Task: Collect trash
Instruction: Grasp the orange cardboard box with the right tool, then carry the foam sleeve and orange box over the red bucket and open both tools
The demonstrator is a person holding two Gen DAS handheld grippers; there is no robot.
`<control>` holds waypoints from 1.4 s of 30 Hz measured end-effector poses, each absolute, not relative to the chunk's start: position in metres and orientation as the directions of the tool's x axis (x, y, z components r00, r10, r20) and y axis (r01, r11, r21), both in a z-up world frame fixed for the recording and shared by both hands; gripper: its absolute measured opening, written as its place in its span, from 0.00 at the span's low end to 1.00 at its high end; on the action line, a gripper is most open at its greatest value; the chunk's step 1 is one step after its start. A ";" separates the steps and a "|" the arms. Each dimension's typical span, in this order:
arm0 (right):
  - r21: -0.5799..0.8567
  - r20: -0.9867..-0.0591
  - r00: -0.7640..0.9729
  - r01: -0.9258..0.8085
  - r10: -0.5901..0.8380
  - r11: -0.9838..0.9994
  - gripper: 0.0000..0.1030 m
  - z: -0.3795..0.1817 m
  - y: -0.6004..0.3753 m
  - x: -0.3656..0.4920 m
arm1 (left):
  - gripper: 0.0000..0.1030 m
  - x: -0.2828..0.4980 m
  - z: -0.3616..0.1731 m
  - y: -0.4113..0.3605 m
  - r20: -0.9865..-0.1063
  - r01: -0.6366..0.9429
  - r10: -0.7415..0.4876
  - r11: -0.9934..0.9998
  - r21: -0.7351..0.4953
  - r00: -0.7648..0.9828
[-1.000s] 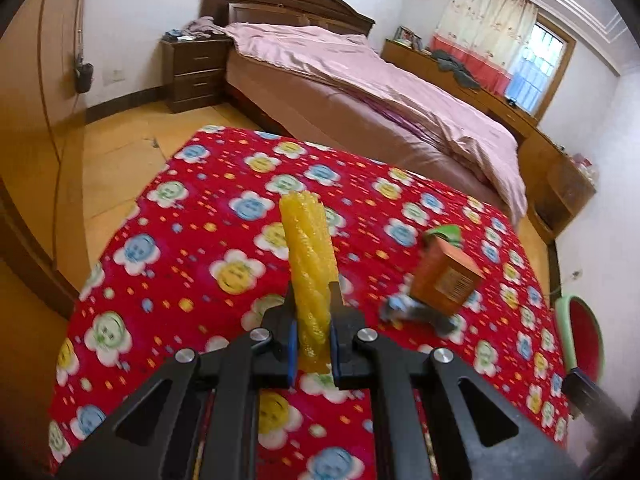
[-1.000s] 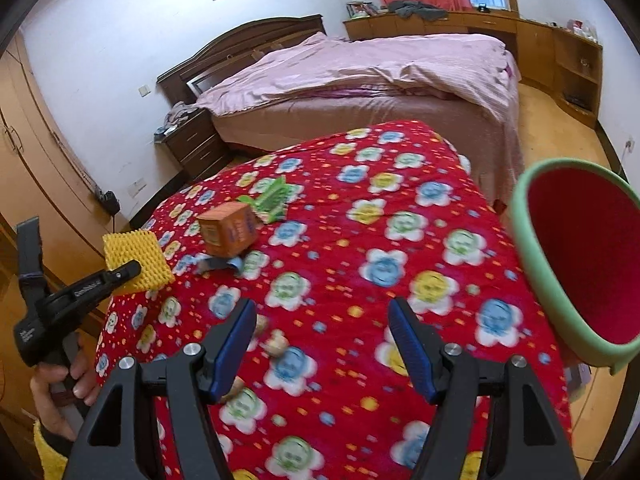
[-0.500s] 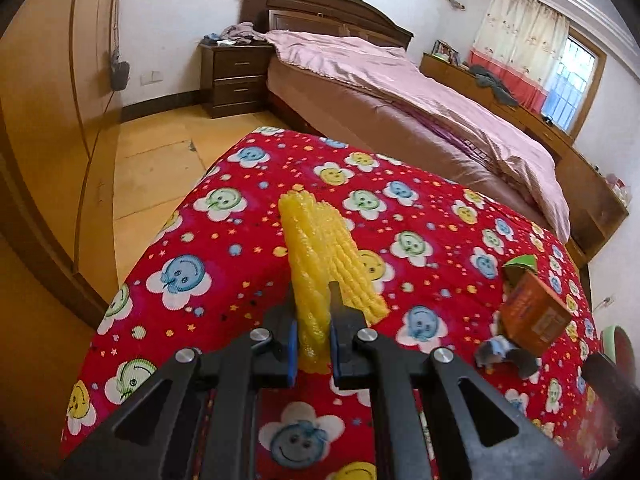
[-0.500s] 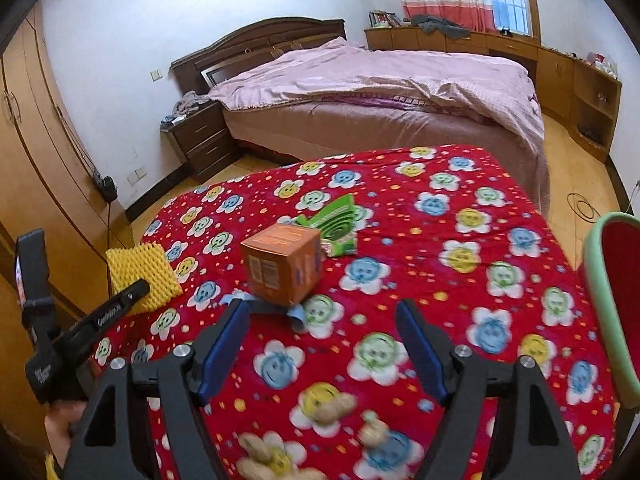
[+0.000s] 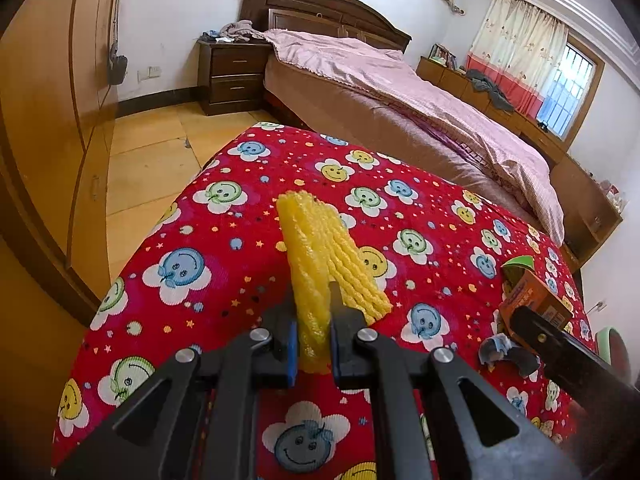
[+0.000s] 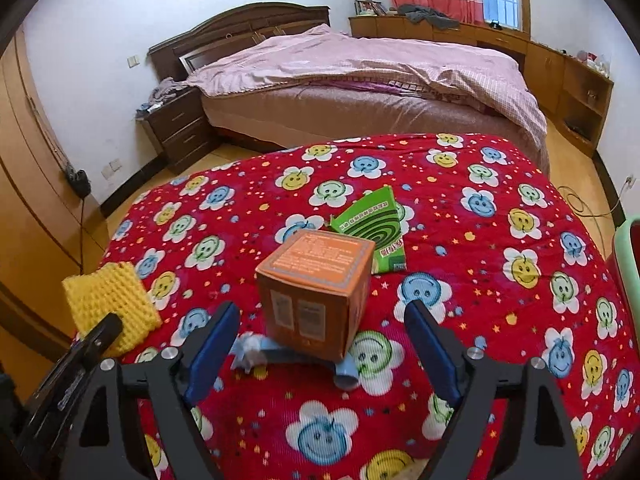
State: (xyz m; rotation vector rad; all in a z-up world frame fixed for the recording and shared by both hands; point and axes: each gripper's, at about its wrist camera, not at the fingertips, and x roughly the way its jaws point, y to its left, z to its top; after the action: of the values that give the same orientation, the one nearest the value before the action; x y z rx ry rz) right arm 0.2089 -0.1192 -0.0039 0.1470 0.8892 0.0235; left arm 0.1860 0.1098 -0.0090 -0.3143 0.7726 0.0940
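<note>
My left gripper (image 5: pixel 313 316) is shut on a yellow foam net sleeve (image 5: pixel 320 256) and holds it above the table covered in a red smiley-flower cloth (image 5: pixel 224 240). The sleeve also shows in the right wrist view (image 6: pixel 110 308) at the left. My right gripper (image 6: pixel 320 328) is open, its blue pads on either side of an orange cardboard box (image 6: pixel 316 288). The box sits on a crumpled blue scrap (image 6: pixel 256 354). A flattened green carton (image 6: pixel 374 236) lies just behind the box. The orange box also shows in the left wrist view (image 5: pixel 536 300).
A red bin with a green rim (image 6: pixel 626 276) stands off the table's right edge. A bed with pink covers (image 6: pixel 360 76) is behind the table, a dark nightstand (image 6: pixel 176 128) to its left, and wooden wardrobes (image 5: pixel 48 120) along the left wall.
My right gripper has swung left and moved up to the orange box, which now sits between its open fingers. My left gripper has moved left with the yellow sleeve, still shut on it.
</note>
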 end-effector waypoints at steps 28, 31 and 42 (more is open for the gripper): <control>0.240 -0.709 0.694 0.064 0.129 0.969 0.50 0.046 -0.195 0.130 | 0.11 0.184 -0.007 0.106 -0.688 -0.187 -0.030 0.953 -0.239 0.725; 0.238 -0.691 0.714 0.080 0.110 0.968 0.50 0.054 -0.208 0.115 | 0.11 0.184 -0.006 0.104 -0.682 -0.182 -0.032 0.954 -0.239 0.730; 0.217 -0.637 0.770 0.214 -0.028 0.952 0.50 0.077 -0.285 0.049 | 0.11 0.170 0.022 0.072 -0.654 -0.091 -0.072 0.973 -0.212 0.753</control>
State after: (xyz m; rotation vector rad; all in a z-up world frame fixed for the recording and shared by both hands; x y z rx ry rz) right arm 0.0491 -0.2846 0.0766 0.2863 0.6814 -0.1332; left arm 0.1699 0.0721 0.0219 -0.2377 0.7194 0.0108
